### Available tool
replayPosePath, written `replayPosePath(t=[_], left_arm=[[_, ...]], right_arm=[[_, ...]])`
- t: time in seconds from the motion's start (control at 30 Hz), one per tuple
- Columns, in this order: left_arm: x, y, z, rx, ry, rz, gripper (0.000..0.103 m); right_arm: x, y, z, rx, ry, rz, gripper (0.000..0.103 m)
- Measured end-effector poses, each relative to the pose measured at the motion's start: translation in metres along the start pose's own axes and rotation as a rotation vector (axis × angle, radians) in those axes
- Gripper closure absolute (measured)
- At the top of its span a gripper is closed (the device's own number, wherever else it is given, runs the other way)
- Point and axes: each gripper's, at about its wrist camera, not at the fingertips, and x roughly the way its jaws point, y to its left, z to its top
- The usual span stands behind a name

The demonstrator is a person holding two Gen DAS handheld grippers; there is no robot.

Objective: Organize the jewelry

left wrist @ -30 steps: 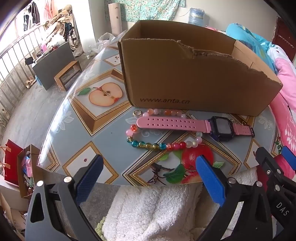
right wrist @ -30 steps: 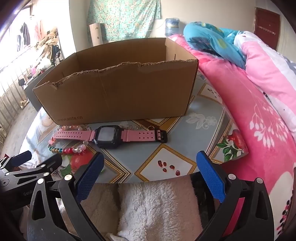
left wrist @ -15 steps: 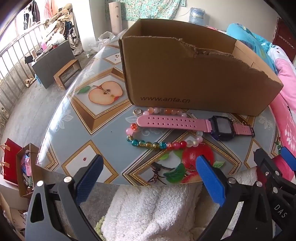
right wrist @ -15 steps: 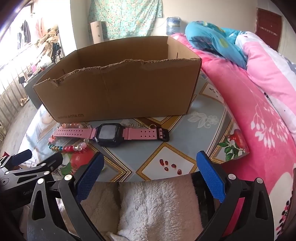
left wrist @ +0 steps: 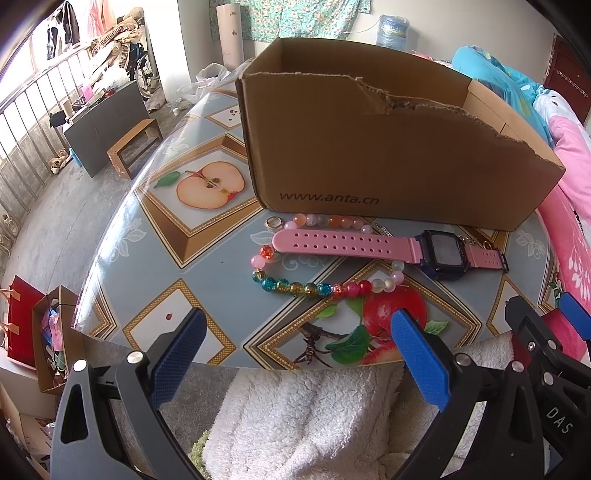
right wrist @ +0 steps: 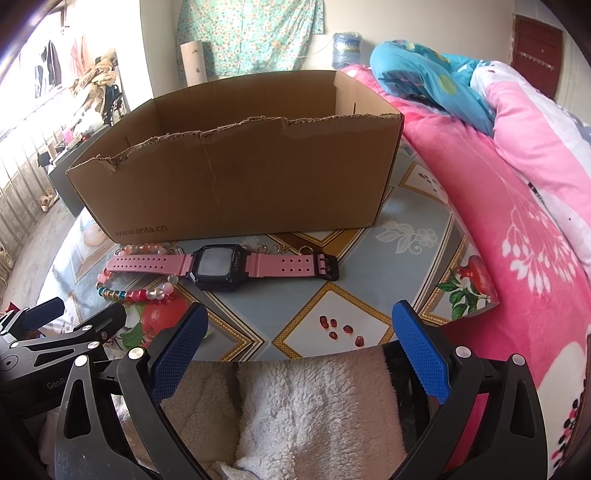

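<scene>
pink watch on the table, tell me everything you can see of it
The pink watch lies flat and unbuckled, stretched out in front of the cardboard box. Its strap looks like soft rubber with rows of holes; the square case is dark with a blank grey screen, and the buckle end is black. It lies across the bead bracelet. No hand-held gripper touches it.

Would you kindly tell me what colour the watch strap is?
The watch strap is pink, clearest in the right wrist view.

Sunlit room: railed window (left wrist: 26, 122), floral curtain (right wrist: 251, 33), pink bedding (right wrist: 517, 221).
</scene>
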Motion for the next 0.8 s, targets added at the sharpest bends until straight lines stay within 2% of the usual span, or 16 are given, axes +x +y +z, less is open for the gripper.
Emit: replayPosePath(t=[0.8], left_arm=[[-0.0021, -0.0018, 0.0009, 0.002, -0.003, 0.004, 0.005]], right_arm=[[0.0002, 0.0000, 0.0007, 0.002, 0.000, -0.001, 0.008]])
